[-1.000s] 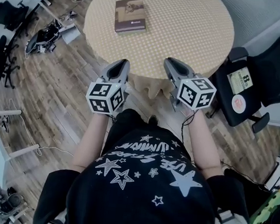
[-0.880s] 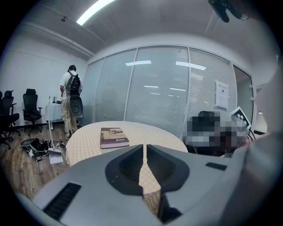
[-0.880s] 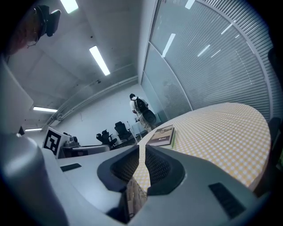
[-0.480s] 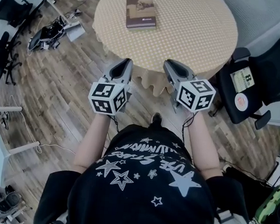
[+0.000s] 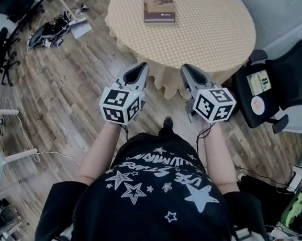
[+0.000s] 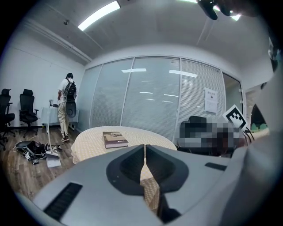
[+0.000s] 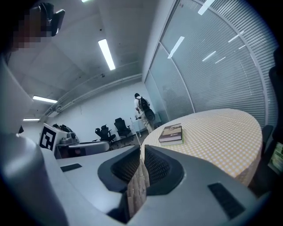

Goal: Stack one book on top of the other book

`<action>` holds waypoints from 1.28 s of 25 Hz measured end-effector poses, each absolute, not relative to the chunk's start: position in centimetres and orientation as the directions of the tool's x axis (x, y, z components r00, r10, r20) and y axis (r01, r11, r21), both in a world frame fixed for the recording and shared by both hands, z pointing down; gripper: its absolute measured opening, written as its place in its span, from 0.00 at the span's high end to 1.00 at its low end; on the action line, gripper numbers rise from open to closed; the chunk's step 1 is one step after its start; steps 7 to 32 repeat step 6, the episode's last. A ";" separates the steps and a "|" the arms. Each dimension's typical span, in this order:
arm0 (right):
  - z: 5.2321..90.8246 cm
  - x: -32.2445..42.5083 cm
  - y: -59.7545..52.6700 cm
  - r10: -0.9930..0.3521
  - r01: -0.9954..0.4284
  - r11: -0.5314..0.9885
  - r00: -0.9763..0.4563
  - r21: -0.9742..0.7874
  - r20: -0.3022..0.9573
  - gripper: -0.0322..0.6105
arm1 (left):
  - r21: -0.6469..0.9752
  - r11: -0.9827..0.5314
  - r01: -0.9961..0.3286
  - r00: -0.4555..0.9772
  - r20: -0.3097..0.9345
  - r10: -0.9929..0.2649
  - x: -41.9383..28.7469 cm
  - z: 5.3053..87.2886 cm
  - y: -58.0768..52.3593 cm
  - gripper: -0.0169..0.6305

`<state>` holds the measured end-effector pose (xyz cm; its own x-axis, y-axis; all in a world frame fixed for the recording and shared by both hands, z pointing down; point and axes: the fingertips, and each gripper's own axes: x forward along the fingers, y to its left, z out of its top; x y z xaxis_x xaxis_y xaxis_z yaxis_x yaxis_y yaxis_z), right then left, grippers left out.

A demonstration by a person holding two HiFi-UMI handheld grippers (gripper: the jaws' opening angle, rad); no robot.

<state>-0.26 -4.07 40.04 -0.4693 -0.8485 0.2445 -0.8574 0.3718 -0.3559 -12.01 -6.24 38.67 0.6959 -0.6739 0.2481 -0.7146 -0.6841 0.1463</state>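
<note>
Book (image 5: 159, 9) lies flat on far side of the round, cloth-covered counter (image 5: 216, 34). Right gripper view hints at a 2nd book under it, edges approx. flush, but can't be sure. Left gripper (image 5: 143, 66) & right gripper (image 5: 186, 68) hang off the near edge, well apart from it, both w/ fingers clenched on nothing. Likely stiff, flat, moderately heavy, cover prob. slick. Pinch a long edge near the spine so pages don't fan open.

wood-plank floor (image 5: 63, 99), round checked-cloth table (image 5: 210, 38), black office chair (image 5: 297, 67), frosted glass wall (image 6: 150, 97), ceiling strip light (image 6: 99, 15)
</note>
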 end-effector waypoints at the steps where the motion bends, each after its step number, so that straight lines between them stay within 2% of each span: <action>1: 40.0 -0.5 -3.7 -0.850 -0.860 0.373 -0.467 -0.347 0.244 0.88 | 0.144 -0.686 -0.713 0.698 0.245 -0.673 -12.2 38.7 -5.9 0.95; 32: 40.4 -1.4 -2.1 -0.857 -0.872 0.380 -0.458 -0.310 0.237 0.88 | 0.135 -0.697 -0.704 0.707 0.226 -0.670 -13.0 39.1 -4.3 0.96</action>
